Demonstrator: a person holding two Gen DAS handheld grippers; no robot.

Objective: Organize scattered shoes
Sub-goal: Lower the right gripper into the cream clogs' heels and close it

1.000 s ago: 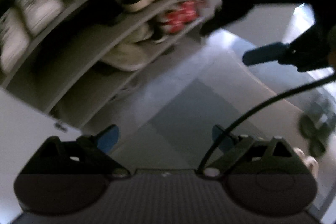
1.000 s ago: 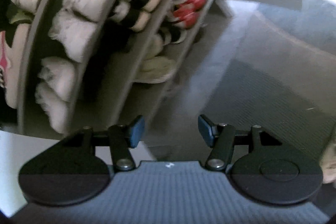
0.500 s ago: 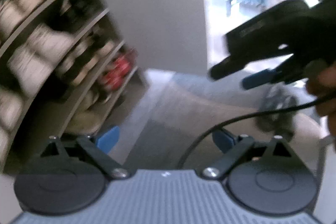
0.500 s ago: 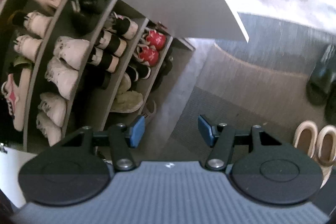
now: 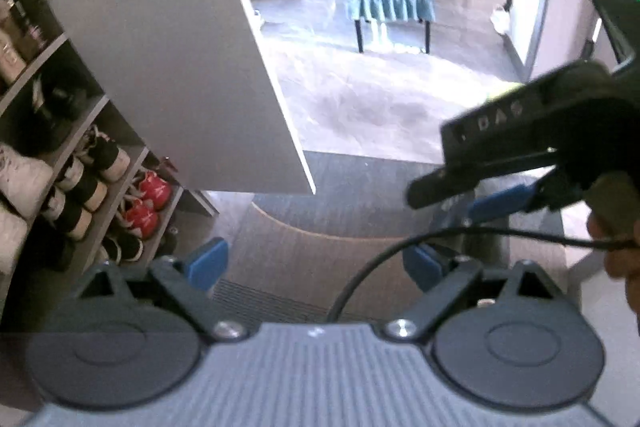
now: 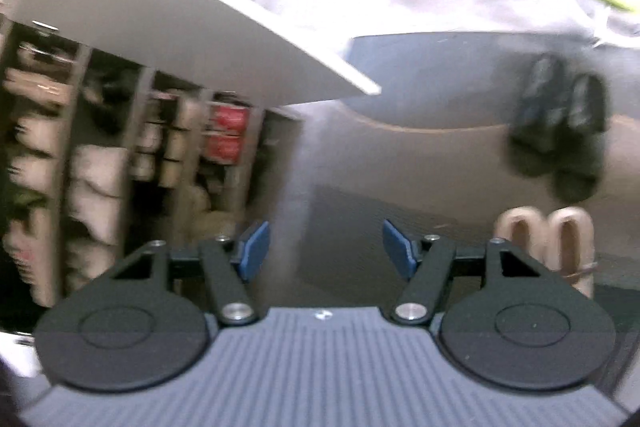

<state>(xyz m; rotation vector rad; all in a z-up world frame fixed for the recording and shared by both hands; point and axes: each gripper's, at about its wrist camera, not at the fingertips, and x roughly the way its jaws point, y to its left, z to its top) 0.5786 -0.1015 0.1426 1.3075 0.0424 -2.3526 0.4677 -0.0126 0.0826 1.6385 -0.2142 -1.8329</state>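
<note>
Shoe rack [image 6: 120, 163] shoes smeared by blur, beige slippers [image 6: 546, 243] partly behind right claw [image 6: 326, 251]

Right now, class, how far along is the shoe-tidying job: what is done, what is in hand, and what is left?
Done: many shoes, including the red pair, already sit on the shelves of the open cabinet. In hand: nothing; the left gripper and right gripper are both open and empty. Left: the dark slippers and the beige slippers are on the floor, away from the cabinet.
</note>
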